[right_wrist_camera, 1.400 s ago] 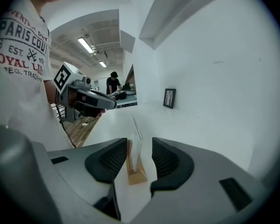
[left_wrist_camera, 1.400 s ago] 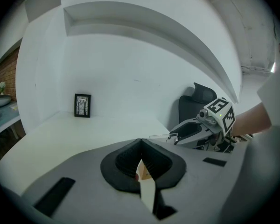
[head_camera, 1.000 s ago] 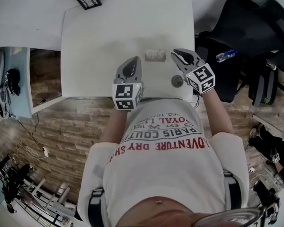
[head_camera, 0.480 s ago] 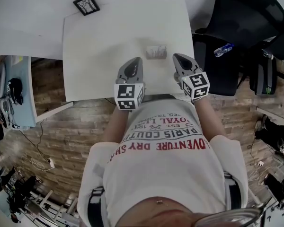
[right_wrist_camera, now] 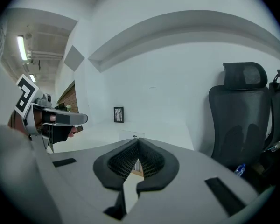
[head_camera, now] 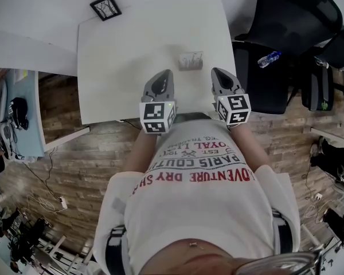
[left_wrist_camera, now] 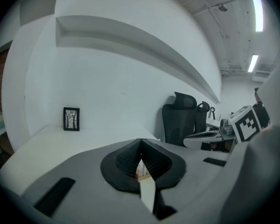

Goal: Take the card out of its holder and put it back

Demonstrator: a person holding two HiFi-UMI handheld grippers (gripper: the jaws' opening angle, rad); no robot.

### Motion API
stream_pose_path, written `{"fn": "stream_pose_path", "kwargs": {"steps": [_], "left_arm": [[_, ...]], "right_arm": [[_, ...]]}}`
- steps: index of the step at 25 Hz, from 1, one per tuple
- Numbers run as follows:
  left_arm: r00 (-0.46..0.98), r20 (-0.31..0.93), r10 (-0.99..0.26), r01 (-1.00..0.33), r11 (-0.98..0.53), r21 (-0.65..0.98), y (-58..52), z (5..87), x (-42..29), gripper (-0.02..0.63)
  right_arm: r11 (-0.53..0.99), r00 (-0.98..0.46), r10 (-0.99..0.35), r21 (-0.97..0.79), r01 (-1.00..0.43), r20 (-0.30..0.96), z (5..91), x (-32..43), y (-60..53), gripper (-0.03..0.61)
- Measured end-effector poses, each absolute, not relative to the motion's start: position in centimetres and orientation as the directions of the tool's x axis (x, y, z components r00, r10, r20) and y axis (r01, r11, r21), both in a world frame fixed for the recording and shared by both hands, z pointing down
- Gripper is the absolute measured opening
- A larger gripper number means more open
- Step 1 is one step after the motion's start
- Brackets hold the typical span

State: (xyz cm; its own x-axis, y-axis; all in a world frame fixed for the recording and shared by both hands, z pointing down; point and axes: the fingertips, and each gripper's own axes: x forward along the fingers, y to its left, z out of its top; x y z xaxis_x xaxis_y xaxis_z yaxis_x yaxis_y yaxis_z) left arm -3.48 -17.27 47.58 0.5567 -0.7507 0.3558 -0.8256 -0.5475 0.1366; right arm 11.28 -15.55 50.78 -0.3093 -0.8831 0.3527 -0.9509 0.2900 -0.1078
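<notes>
A small card holder (head_camera: 190, 61) with a pale card upright in it stands on the white table (head_camera: 120, 50), a little beyond both grippers and between them. My left gripper (head_camera: 162, 72) points at the table just left of the holder; its jaws are shut and hold nothing (left_wrist_camera: 140, 142). My right gripper (head_camera: 218, 71) lies parallel to it just right of the holder, also shut and empty (right_wrist_camera: 137, 142). In the right gripper view the card (right_wrist_camera: 130, 135) peeks over the closed jaws. A sliver of the holder (left_wrist_camera: 141, 169) shows behind the left jaws.
A small black picture frame (head_camera: 105, 7) stands at the table's far left corner. Black office chairs (head_camera: 286, 22) crowd the right side, with a water bottle (head_camera: 271, 59) on one seat. The white wall with a ledge (left_wrist_camera: 130, 45) rises behind the table.
My right gripper has swung from an outward slant to lie straight and parallel to the left one, slightly nearer the holder. The left gripper and the holder have stayed put.
</notes>
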Motion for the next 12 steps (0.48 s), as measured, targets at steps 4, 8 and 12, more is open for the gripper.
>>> {"fn": "stream_pose_path", "kwargs": {"steps": [4,8,12], "left_arm": [[0.559,0.352,-0.751,-0.824,-0.55,0.138,-17.3,47.37,-3.44,0.025],[0.557,0.35,-0.753,-0.826,-0.547,0.138,-17.22,47.31,-3.44,0.025],[0.553,0.351,-0.755,-0.828,-0.543,0.139,-17.36,47.3,-3.38,0.025]], "right_arm": [[0.291,-0.307,-0.884,-0.1,-0.952,0.353,50.32,11.07,-15.59,0.025],[0.292,-0.306,-0.887,-0.092,-0.952,0.347,49.91,11.05,-15.57,0.025],[0.286,-0.304,-0.888,-0.102,-0.953,0.344,49.76,11.25,-15.69,0.025]]}}
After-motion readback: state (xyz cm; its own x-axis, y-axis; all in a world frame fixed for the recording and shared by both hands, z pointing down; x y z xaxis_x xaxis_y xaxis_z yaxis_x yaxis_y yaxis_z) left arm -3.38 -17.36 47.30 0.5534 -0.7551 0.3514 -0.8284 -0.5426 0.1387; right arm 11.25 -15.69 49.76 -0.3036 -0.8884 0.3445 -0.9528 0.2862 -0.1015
